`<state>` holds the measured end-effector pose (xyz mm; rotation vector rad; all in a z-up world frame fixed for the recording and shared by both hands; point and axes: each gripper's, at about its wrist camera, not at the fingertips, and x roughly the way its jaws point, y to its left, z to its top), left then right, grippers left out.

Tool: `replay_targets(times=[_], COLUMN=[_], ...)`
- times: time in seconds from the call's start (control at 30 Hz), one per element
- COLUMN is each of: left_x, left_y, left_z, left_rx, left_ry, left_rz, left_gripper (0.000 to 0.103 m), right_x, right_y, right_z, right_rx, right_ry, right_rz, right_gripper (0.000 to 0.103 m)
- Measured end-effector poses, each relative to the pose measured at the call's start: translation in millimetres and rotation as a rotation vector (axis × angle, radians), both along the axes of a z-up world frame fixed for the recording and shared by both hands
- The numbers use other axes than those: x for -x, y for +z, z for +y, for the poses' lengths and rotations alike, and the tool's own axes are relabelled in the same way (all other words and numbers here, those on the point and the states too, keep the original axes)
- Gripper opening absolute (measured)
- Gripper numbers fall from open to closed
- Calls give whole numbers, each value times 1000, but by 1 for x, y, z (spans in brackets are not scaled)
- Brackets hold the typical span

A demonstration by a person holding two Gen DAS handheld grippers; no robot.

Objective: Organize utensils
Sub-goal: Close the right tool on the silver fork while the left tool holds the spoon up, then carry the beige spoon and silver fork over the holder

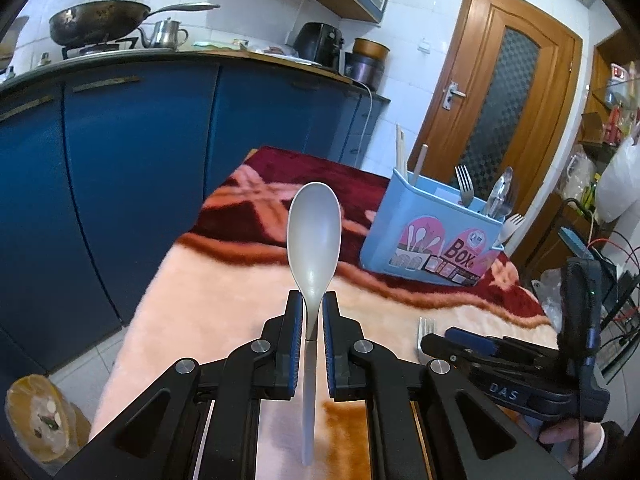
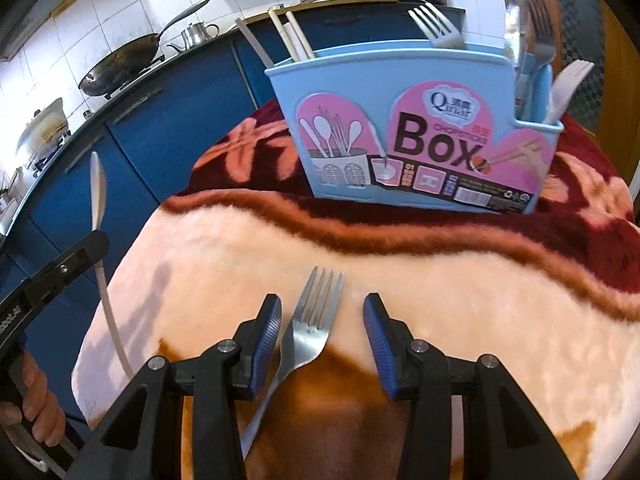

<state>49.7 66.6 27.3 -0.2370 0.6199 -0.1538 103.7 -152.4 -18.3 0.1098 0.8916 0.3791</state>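
Surface (image 2: pixel 440 280): was covered by a plush blanket, pale peach at the near side with a brown wavy band and dark red with pink flowers at the far side.
Utensil box (image 2: pixel 400 140): a light blue holder with a pink "Box" label stood upright on the far, dark red part of the blanket (image 1: pixel 224 304); chopsticks (image 2: pixel 296 38) rose from its left compartment, forks and a spoon from its right compartments.
Left hand-held gripper (image 1: pixel 313 312): its pads were clamped on the neck of a grey plastic spoon (image 1: pixel 314 236), held above the surface with the bowl pointing away and the handle running back between the fingers.
Right hand-held gripper (image 2: pixel 323 320): its fingers stood apart, low over the near part of the blanket, one on either side of the metal fork, neither pad visibly touching it.
Metal fork (image 2: pixel 308 332): lay flat on the blanket, tines toward the utensil box, handle angled back to the near left.
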Motion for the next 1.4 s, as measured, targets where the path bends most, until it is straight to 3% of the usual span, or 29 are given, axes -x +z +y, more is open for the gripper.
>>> replay_targets(times=[0.37, 0.43, 0.5, 0.6, 0.83, 1.1, 1.4], left_x=[1, 2, 2, 5, 9, 6, -7], left_y=[-2, -1, 0, 3, 9, 19, 45], left_z=[-6, -9, -11, -13, -21, -36, -65], left_rx=[11, 6, 9, 20, 14, 41, 57], left_ry=[-14, -14, -14, -16, -33, -79, -129], left_rz=[-7, -8, -10, -23, -44, -97, -185], left_gripper=[10, 9, 9, 9, 9, 9, 9], right_x=[-11, -12, -12, -14, -2, 30, 53], right_y=[-3, -3, -3, -2, 11, 52, 99], right_z=[-3, -1, 1, -5, -28, -56, -100], right_rx=[-72, -53, -19, -59, -234, -231, -171], right_ry=[33, 35, 25, 22, 15, -54, -222], right_rz=[19, 17, 11, 20, -11, -234, -490], right_gripper=[47, 42, 23, 9, 3, 3, 3])
